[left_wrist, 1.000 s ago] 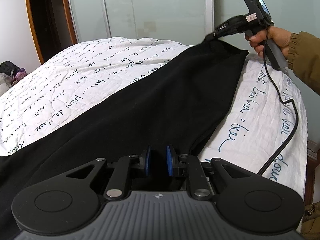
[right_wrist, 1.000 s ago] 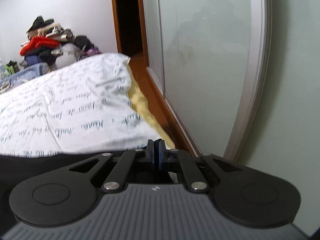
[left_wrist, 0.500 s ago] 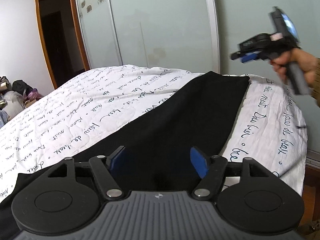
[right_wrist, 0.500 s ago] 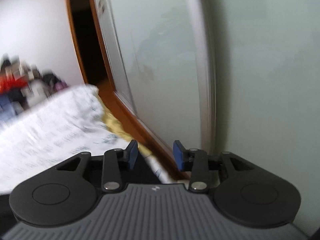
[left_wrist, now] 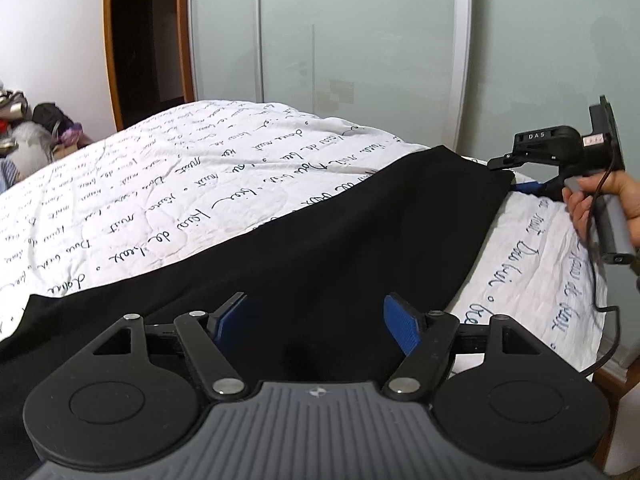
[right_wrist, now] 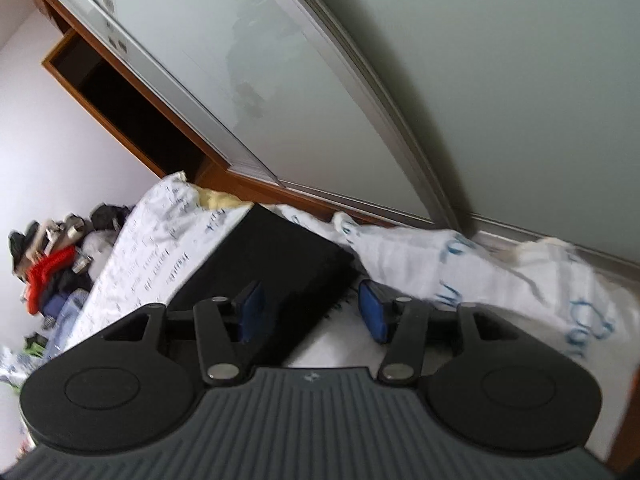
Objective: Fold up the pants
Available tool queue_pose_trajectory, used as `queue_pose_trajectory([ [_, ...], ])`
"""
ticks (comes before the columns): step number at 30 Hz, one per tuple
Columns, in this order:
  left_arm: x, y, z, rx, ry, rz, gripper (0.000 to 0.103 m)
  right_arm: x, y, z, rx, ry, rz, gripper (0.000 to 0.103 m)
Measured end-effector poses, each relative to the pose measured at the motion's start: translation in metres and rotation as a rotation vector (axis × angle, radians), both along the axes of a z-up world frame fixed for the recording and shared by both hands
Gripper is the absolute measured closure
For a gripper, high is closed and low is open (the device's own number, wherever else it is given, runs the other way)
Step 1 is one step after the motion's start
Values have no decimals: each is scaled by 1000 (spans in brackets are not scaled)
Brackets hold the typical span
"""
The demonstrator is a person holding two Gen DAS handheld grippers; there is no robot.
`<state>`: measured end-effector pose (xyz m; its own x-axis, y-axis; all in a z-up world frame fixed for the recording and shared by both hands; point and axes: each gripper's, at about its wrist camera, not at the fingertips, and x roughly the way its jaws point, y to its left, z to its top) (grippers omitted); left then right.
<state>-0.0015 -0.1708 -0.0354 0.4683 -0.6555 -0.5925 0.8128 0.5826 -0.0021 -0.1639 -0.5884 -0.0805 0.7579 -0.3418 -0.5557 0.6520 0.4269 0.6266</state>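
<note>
Across the bed point(left_wrist: 168, 200) black pants point(left_wrist: 340, 248) lie flat; my left gripper point(left_wrist: 316, 320) and right gripper point(right_wrist: 310, 312) are opening, empty; next fold needs fresh grips at the pants' edge.

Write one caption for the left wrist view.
Open left gripper above black pants on a script-printed quilt.

In my left wrist view, the pants point(left_wrist: 320, 240) lie flat on the bed cover point(left_wrist: 160, 200), running from the near left to the far right corner. My left gripper point(left_wrist: 316, 320) hangs above their near part. My right gripper point(left_wrist: 516, 176) sits just beside their far right corner, held by a hand point(left_wrist: 600, 200). Behind the bed stands the sliding wardrobe point(left_wrist: 360, 40). A clothes pile point(right_wrist: 52, 268) lies beyond the bed's far left end.
</note>
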Motion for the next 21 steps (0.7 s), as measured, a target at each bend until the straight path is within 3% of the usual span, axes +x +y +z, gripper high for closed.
queue_pose_trajectory([
  [1,1,-1,1,0,5,3,29,3,-1,-4,6,-9,-3,55],
  [3,5,-2,4,-2,8,14,29,6,-2,-6,6,-4,-5,89],
  [6,15,-2,10,-23,46,47,29,7,4,-5,-23,-25,-1,92],
  [8,28,-3,14,-35,135,71,29,7,16,5,-104,-3,5,93],
  [12,56,0,12,-107,377,104,29,29,66,41,-453,114,116,93],
  [15,67,1,9,-177,483,113,29,49,114,61,-697,177,240,93],
  [18,72,3,5,-266,568,112,27,66,168,65,-898,217,384,93],
  [21,82,5,-3,-379,714,121,19,77,221,53,-1034,244,542,93],
])
